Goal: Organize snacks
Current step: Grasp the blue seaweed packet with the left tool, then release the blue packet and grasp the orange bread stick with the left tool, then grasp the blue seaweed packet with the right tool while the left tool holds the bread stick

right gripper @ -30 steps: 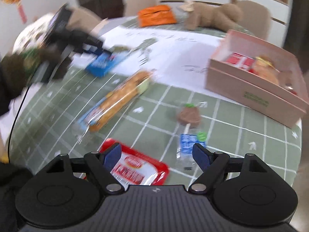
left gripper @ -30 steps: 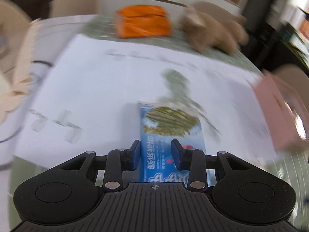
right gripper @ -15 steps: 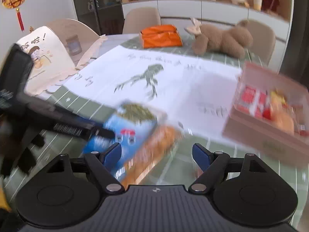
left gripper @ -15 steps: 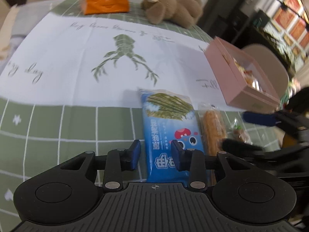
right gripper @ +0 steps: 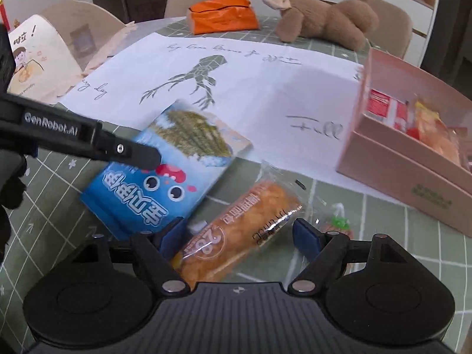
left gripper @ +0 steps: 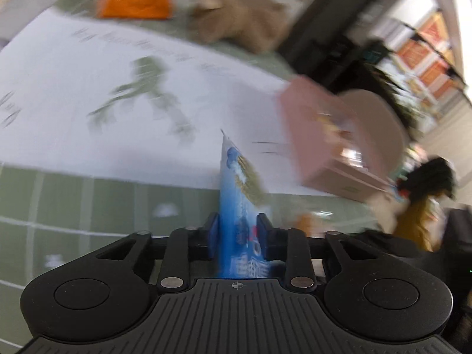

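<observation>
Your left hand-held gripper is clenched on the blue snack bag, lifted edge-on above the counter. Carry it level to the pink box. Your right hand-held gripper is closing around the orange bread pack, not yet pinching; centre it first.

Two grippers are in view: the left gripper and the right gripper. The table holds one blue snack packet, one orange bread packet, one pink box, one orange bag, one plush toy and one paper sheet.
</observation>
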### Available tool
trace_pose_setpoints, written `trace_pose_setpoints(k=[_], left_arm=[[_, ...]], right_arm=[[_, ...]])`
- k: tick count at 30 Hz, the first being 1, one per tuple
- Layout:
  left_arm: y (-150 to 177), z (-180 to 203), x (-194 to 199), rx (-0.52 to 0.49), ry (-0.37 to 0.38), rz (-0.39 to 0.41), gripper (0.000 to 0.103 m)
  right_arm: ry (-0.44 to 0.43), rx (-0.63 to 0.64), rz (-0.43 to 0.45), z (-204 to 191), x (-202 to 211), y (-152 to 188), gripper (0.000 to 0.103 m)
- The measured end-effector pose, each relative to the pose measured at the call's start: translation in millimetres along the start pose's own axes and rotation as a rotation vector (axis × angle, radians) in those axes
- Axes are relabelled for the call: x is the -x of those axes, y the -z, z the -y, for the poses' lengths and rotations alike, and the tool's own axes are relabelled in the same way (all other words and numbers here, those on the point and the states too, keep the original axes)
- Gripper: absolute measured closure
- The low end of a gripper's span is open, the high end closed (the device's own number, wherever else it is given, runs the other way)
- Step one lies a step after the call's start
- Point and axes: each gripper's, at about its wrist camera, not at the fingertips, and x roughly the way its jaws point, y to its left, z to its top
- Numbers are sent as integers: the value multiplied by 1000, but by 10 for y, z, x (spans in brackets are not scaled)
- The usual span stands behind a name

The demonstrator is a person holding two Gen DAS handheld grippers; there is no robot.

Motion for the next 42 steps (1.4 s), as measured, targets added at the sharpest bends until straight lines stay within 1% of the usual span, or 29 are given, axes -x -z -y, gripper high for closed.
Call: trace_pose_setpoints(k=[2, 3, 4, 5, 7, 8, 11, 13, 15, 17, 19, 21, 23, 24, 25, 26, 27, 29, 30, 31, 33, 36, 38, 39, 42], left_arm=[[-9, 168, -5, -43, 61, -40, 78], [-10, 233, -55, -66, 60, -61, 78], [-8, 291, -107, -95, 39, -72, 78], [-6, 343, -164, -128, -4, -74, 78], [-10, 419, -232, -164, -115, -57, 78], [-17, 444, -227, -170, -141, -42, 77], [-48, 466, -83, -173, -206, 24, 77], [-69, 516, 48, -195, -250, 84, 77], [-107, 567, 136, -208, -235, 110, 77], [-102, 655, 129, -228, -179, 73, 77], [-24, 771, -13, -269, -128, -15, 75], [114, 908, -225, -334, -110, -103, 74], [279, 1020, -432, -391, -119, -186, 72], [351, 1029, -462, -405, -115, -205, 65], [402, 1058, -501, -413, -111, -217, 63], [441, 1090, -563, -428, -127, -238, 61], [467, 1102, -617, -442, -146, -253, 63], [515, 1133, -653, -480, -173, -246, 65], [523, 1131, -648, -492, -179, -243, 68], [512, 1107, -636, -495, -182, -242, 68], [503, 1032, -599, -459, -198, -224, 68], [471, 936, -554, -409, -261, -191, 69], [437, 867, -527, -380, -276, -183, 69], [439, 846, -501, -372, -275, -180, 69], [447, 831, -475, -363, -279, -171, 68]], right_arm=[[-31, -31, 5, 85, 74, 57, 30], [-41, -41, 6, 116, 99, 84, 30], [-46, -45, 7, 138, 118, 108, 30], [-45, -46, 8, 152, 138, 128, 31], [-39, -45, 16, 169, 200, 157, 31], [-40, -47, 24, 186, 252, 166, 31], [-25, -53, 77, 281, 469, 219, 30], [12, -72, 101, 390, 580, 260, 30], [55, -103, 112, 506, 618, 272, 30], [100, -149, 112, 651, 634, 307, 30], [131, -211, 102, 784, 616, 335, 30], [156, -261, 84, 892, 575, 348, 30], [178, -288, 66, 965, 548, 382, 30], [179, -291, 58, 989, 533, 398, 29], [178, -288, 49, 992, 520, 415, 29], [176, -284, 44, 992, 516, 447, 27], [174, -278, 37, 993, 501, 480, 26], [174, -268, 10, 960, 427, 510, 24], [184, -256, 20, 925, 419, 530, 22], [195, -246, 27, 896, 414, 548, 21], [197, -240, 30, 862, 397, 555, 19], [185, -253, 41, 857, 389, 564, 12], [174, -258, 49, 845, 364, 584, 3], [175, -261, 48, 833, 350, 587, 1], [204, -269, 35, 781, 338, 584, 0]])
